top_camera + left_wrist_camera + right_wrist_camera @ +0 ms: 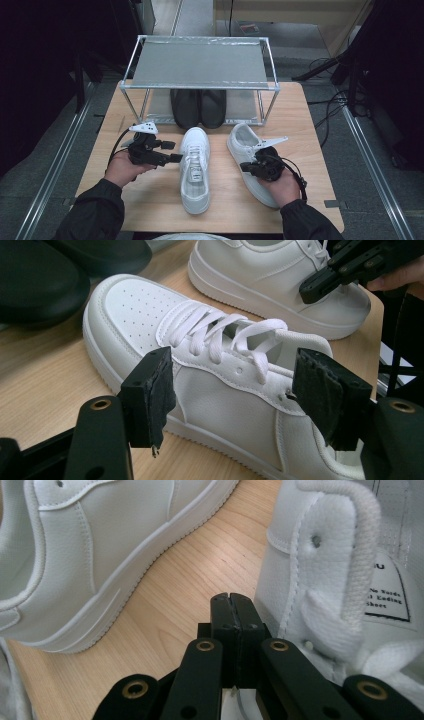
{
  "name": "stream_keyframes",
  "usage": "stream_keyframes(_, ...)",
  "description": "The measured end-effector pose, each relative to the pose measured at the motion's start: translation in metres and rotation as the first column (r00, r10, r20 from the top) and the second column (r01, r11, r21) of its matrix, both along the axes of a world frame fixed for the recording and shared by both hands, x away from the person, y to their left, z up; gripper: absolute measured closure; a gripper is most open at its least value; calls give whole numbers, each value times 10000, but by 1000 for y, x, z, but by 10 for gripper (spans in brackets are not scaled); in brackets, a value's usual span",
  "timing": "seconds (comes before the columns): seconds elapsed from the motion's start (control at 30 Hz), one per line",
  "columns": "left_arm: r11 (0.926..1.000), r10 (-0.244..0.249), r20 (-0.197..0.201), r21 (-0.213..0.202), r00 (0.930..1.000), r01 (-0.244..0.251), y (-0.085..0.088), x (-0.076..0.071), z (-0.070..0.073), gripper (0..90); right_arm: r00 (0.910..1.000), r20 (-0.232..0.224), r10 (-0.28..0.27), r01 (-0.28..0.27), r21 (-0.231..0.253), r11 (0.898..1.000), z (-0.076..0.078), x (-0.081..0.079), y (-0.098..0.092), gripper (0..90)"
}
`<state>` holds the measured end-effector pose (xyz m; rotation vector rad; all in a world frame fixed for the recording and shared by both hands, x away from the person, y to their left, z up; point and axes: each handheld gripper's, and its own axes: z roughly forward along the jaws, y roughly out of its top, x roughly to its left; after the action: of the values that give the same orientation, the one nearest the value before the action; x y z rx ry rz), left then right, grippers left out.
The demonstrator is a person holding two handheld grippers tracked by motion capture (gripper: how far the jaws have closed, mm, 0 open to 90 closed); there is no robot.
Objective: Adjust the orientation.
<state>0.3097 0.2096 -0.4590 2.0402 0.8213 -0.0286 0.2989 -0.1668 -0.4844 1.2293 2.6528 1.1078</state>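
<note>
Left gripper [235, 390] jaws spread, straddling centre sneaker [195, 167], not gripping. Right gripper [232, 605] clenched empty beside right sneaker [248, 157], near table's [150, 210] right edge. Risk: closed jaws nudge shoe off edge.

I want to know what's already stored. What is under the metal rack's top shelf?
A pair of black shoes sits side by side on the lower shelf of the rack. Their far ends are covered by the top shelf.
</note>
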Motion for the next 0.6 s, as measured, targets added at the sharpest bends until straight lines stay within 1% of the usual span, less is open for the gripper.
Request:
stream_keyframes(0.03, 10000, 42, 50, 18, 10000, -42, 0, 0, 0, 332, 10000, -22, 9, -9, -44, 10000, 0, 1, 0, 900)
stream_keyframes(0.07, 9998, 141, 143, 125, 9998, -142, -1, -1, 0, 332, 10000, -19, 11, -11, -72, 10000, -1, 1, -1, 900)
stream_keyframes(0.13, 9997, 178, 163, 159, 9997, -180, 0, -1, 0, 334, 10000, 15, 73, -73, -16, 10000, -1, 2, -2, 900)
stream_keyframes(0.2, 9994, 189, 230, 296, 9996, -196, 0, -1, 0, 348, 9999, 79, 86, -85, -54, 9999, -2, 2, -2, 900)
stream_keyframes(0.27, 9991, 221, 220, 348, 9995, -228, 2, 0, -1, 363, 9999, 84, 92, -91, -96, 9999, -1, 1, -2, 900)
stream_keyframes(0.37, 9994, 214, 280, 284, 9994, -222, 3, 1, -1, 368, 9999, 11, 160, -160, -79, 9998, -1, 2, -4, 900)
stream_keyframes(0.5, 9996, 138, 352, 242, 9993, -146, 2, 1, 0, 367, 9995, -152, 260, -258, 139, 9996, -2, 5, -8, 900)
stream_keyframes(0.6, 9997, 130, 359, 178, 9993, -137, 2, 1, 1, 363, 9993, -122, 344, -343, 86, 9994, -2, 4, -9, 900)
